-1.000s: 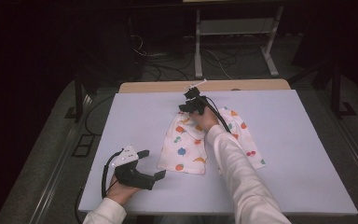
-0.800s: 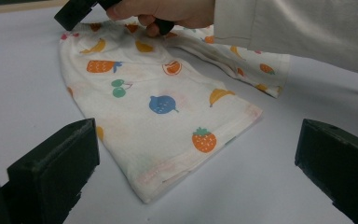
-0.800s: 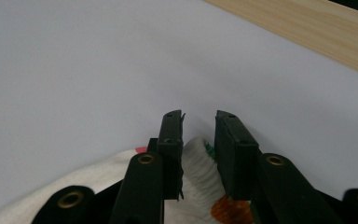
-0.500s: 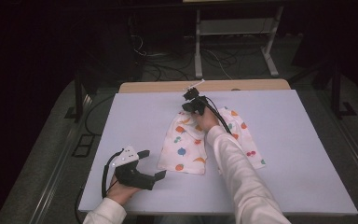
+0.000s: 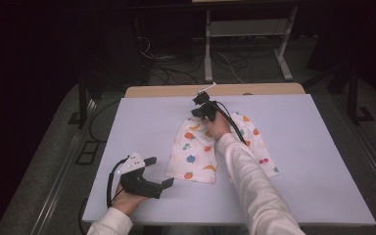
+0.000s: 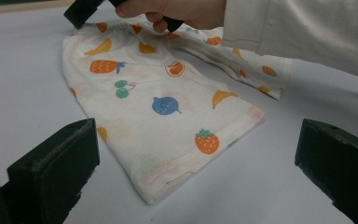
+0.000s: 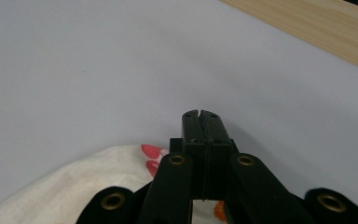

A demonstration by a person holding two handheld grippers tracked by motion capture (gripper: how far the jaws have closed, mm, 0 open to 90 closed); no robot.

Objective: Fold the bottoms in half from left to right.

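At the far edge of the fruit-print cloth (image 5: 196, 152), right gripper (image 5: 201, 108) clenched, any pinched fabric hidden.

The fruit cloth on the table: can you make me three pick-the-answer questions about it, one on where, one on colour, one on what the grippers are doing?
1. Where does the cloth lie?
A. about the middle of the table
B. on the floor
C. hanging off the left edge

2. What colour is the strawberry printed near the cloth's hem?
A. purple
B. orange-red with a green top
C. black

3. How do the jaws of the left gripper stand?
A. shut on the cloth
B. shut on nothing
C. wide open, short of the cloth

Answers:
1. A, the high view shows it flat on the tabletop with bare table all round.
2. B, the left gripper view shows it plainly.
3. C, its two jaws stand far apart with bare table before the hem; the right gripper, at the cloth's far end, is the shut one.
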